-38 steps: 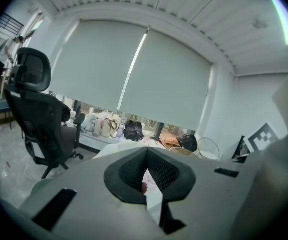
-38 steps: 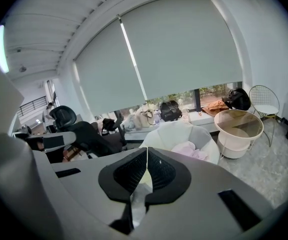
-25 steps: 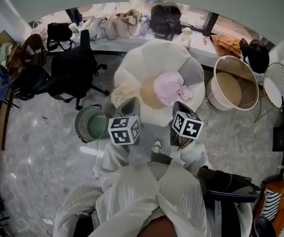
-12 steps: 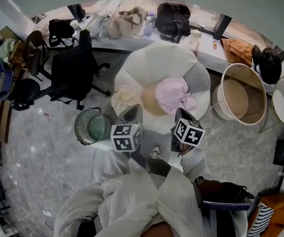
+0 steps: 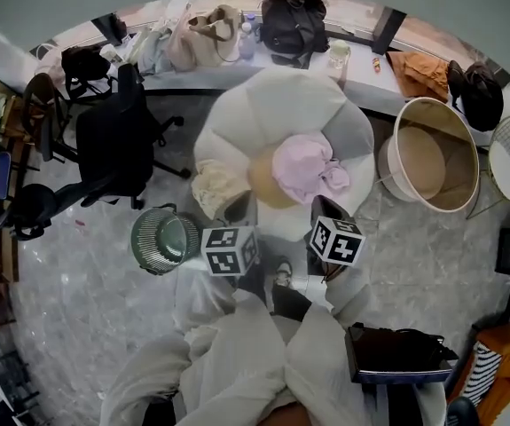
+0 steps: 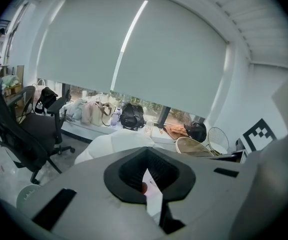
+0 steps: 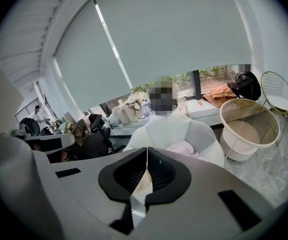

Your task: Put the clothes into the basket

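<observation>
Left tongs [image 5: 237, 206] and right tongs [image 5: 323, 205], both closed together and empty, hang just below the pink clothes [image 5: 306, 169] mid-frame. This looks like the reaching step; next they must open and grasp.

Straight ahead of me stands a cushioned seat [image 5: 272, 114] with the clothes [image 5: 306, 167] lying on it. Behind the seat, a ledge [image 5: 365, 78] carries a row of bags [image 5: 292, 27]. The basket [image 5: 454, 162] stands on the floor just right of the seat, while a small bin [image 5: 161, 238] and an office chair [image 5: 113, 145] stand to its left.
</observation>
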{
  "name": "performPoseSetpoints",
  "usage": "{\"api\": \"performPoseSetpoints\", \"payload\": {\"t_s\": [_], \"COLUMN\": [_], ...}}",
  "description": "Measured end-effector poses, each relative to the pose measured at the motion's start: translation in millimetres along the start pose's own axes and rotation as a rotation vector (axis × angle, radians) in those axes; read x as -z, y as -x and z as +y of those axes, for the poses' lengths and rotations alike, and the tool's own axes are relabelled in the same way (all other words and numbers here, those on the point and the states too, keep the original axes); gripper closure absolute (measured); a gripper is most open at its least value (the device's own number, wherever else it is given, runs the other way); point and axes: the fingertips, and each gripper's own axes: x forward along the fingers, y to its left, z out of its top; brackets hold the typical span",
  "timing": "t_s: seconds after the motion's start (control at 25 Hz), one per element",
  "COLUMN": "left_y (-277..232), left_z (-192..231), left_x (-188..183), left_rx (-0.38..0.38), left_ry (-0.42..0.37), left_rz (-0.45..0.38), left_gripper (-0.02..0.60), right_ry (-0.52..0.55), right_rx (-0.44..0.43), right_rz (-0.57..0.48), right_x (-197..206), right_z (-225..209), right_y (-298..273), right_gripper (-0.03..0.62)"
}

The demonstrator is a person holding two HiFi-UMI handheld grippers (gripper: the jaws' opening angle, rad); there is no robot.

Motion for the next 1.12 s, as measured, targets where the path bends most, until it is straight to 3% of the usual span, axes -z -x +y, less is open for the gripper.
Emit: {"api": "performPoseSetpoints", "payload": {"t_s": [0.4,0.72,1.12], "left_y": [-50.8,-103.5,-205.2], "left_z": [9.6,5.1,3.4], "left_x": [21.1,53.6,138.4], "left_rx": [0.053,0.147,0.259], "left_ry": [-0.034,-0.078,-0.148], "left_rz": [0.116,0.223,0.352], "left_gripper": [0.578,0.578,0.578], "right_ry": [-0.056,-0.147,-0.334], "right_rx": [0.074,0.161,0.299], "right_rz": [0.02,-0.006,-0.008], "right_x": [6.4,16.7,92.7], "right_z": [-28.7,-57.2,-119.7], "right_y": [-24.1,-45.9,-92.4], "right_gripper": [0.569,0.569,0.569]}}
